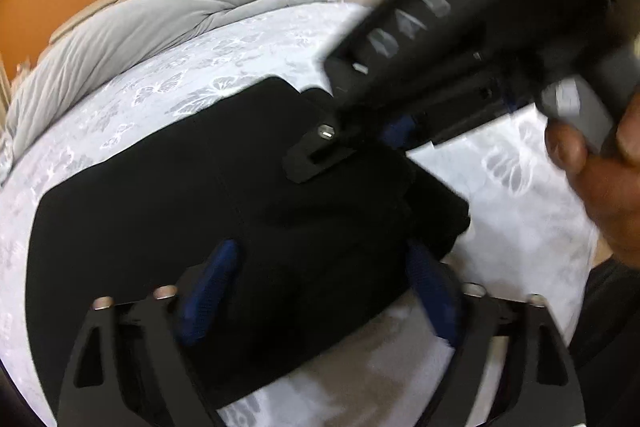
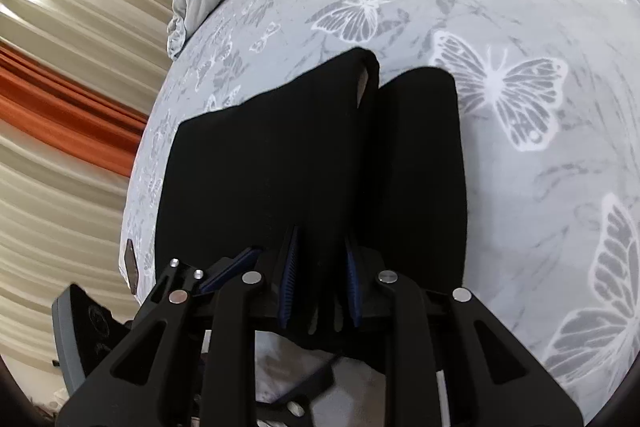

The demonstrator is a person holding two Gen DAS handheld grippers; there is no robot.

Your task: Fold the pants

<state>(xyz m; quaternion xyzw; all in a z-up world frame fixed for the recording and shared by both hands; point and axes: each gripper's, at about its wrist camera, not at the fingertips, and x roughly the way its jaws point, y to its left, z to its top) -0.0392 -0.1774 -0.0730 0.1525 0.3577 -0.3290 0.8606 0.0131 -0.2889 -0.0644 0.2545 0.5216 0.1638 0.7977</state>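
1. Left wrist view: black pants [image 1: 248, 211] lie folded on the butterfly-print bedsheet [image 1: 160, 83]. Left gripper [image 1: 320, 291] spread wide, blue pads straddling the near fabric edge, gripping nothing. Right gripper [image 1: 384, 135] blurred, tip over the pants' far corner; jaw state unclear here. Grey duvet [image 1: 132, 27] bunched behind.
2. Right wrist view: right gripper [image 2: 320, 287] narrow, pads pinching the pants [image 2: 260, 167] edge. Curtains [image 2: 72, 99] at left.
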